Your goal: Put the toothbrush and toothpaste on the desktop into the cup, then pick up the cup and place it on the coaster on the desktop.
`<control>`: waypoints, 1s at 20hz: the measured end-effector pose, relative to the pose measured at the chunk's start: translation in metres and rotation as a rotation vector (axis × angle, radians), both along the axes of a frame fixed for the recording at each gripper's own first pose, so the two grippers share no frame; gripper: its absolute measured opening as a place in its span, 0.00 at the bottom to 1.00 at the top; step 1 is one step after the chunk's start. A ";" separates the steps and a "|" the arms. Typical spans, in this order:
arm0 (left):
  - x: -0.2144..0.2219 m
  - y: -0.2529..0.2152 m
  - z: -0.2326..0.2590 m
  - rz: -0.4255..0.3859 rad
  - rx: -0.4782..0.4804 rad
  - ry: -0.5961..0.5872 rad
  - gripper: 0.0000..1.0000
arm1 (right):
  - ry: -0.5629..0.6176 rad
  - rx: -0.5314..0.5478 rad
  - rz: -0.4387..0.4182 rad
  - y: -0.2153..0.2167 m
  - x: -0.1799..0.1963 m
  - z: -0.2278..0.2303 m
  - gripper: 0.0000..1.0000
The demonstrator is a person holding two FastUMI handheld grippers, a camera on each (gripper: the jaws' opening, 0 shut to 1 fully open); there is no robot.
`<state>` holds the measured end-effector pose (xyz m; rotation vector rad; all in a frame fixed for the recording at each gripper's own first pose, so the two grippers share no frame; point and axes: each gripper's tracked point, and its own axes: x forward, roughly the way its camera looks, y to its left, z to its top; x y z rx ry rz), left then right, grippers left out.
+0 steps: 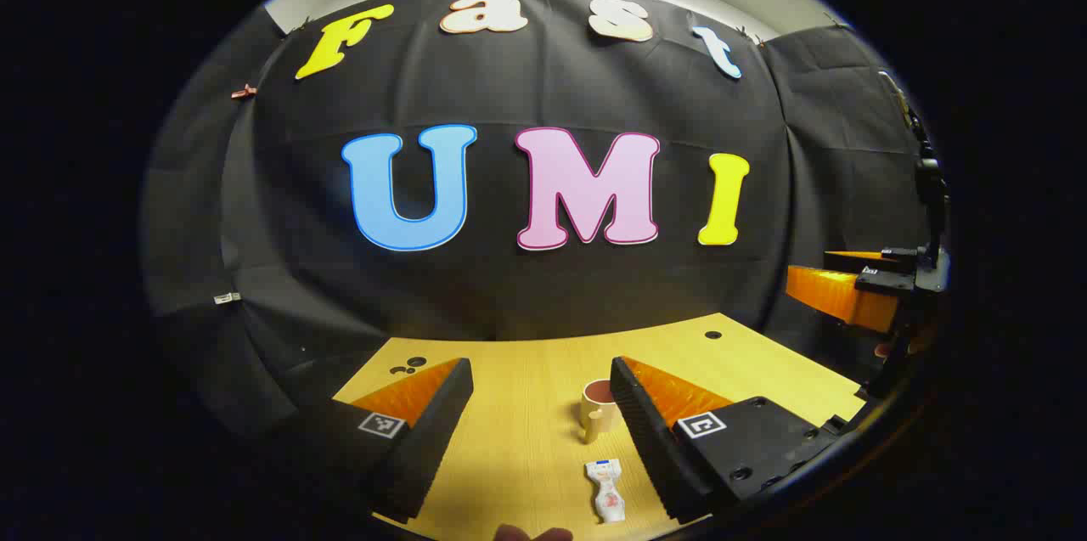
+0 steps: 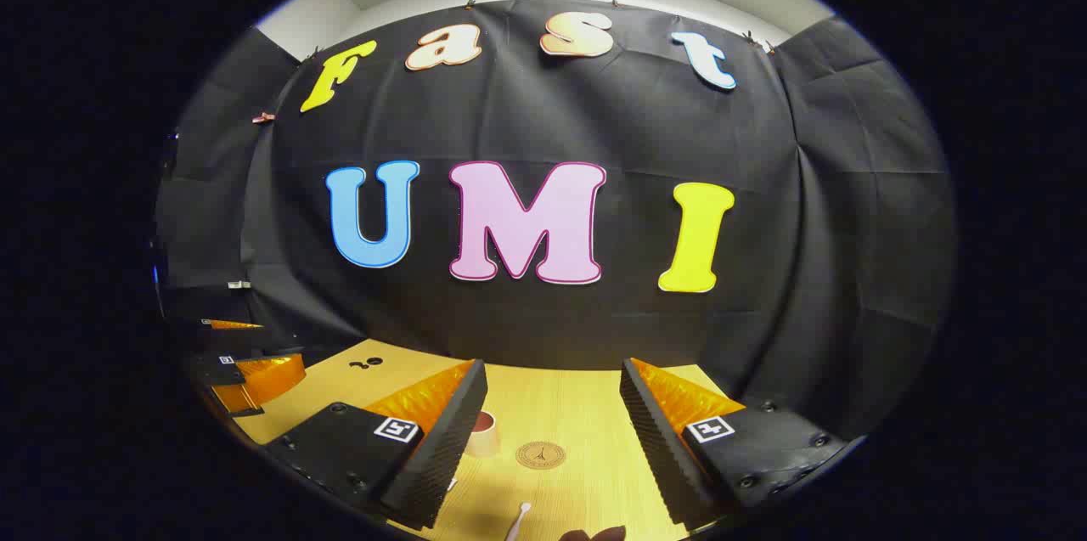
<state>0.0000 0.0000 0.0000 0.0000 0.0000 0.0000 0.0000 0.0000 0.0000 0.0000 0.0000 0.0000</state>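
A cream cup (image 1: pixel 599 412) with a dark inside stands upright on the wooden desktop (image 1: pixel 526 439), just left of my left gripper's right finger. A white toothpaste tube (image 1: pixel 607 490) lies flat nearer to me. My left gripper (image 1: pixel 539 367) hangs open above the desk, holding nothing. In the right gripper view, the cup (image 2: pixel 485 436) is partly hidden behind the left finger, with a round wooden coaster (image 2: pixel 540 455) to its right. The white end of the toothbrush (image 2: pixel 520 517) pokes in at the bottom. My right gripper (image 2: pixel 554 371) is open and holds nothing.
The other gripper (image 1: pixel 849 295) is raised at the desk's right edge in the left gripper view, and another gripper (image 2: pixel 250 375) sits at the far left of the right gripper view. Small dark holes (image 1: pixel 713 335) mark the desktop near the black cloth wall.
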 end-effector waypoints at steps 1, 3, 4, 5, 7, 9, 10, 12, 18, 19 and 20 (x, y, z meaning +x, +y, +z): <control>0.002 -0.002 0.001 -0.002 0.003 0.003 1.00 | 0.003 0.004 0.004 0.000 0.001 -0.001 0.97; 0.004 -0.008 -0.001 -0.010 0.007 0.012 1.00 | 0.010 0.008 0.009 -0.001 0.002 -0.005 0.97; 0.005 -0.010 -0.003 -0.014 0.010 0.016 1.00 | 0.015 0.011 0.012 -0.001 0.003 -0.007 0.97; 0.006 -0.012 -0.002 -0.019 0.015 0.019 1.00 | 0.021 0.014 0.011 -0.002 0.004 -0.010 0.97; 0.007 -0.013 -0.006 -0.024 0.028 0.029 1.00 | 0.026 0.018 0.016 -0.001 0.003 -0.013 0.97; 0.007 -0.016 -0.008 -0.033 0.034 0.038 0.99 | 0.028 0.012 0.018 -0.002 0.004 -0.015 0.97; 0.007 -0.017 -0.010 -0.037 0.036 0.044 0.98 | 0.031 0.010 0.017 -0.002 0.005 -0.016 0.97; 0.009 -0.020 -0.013 -0.044 0.039 0.055 0.98 | 0.038 0.014 0.015 -0.002 0.005 -0.019 0.97; 0.015 -0.027 -0.029 -0.060 0.028 0.109 0.98 | 0.047 0.012 0.005 -0.008 0.006 -0.023 0.97; 0.016 -0.029 -0.033 -0.065 0.025 0.119 0.98 | 0.049 0.013 0.002 -0.009 0.005 -0.025 0.97; 0.017 -0.031 -0.037 -0.070 0.023 0.130 0.98 | 0.055 0.015 0.000 -0.011 0.005 -0.027 0.97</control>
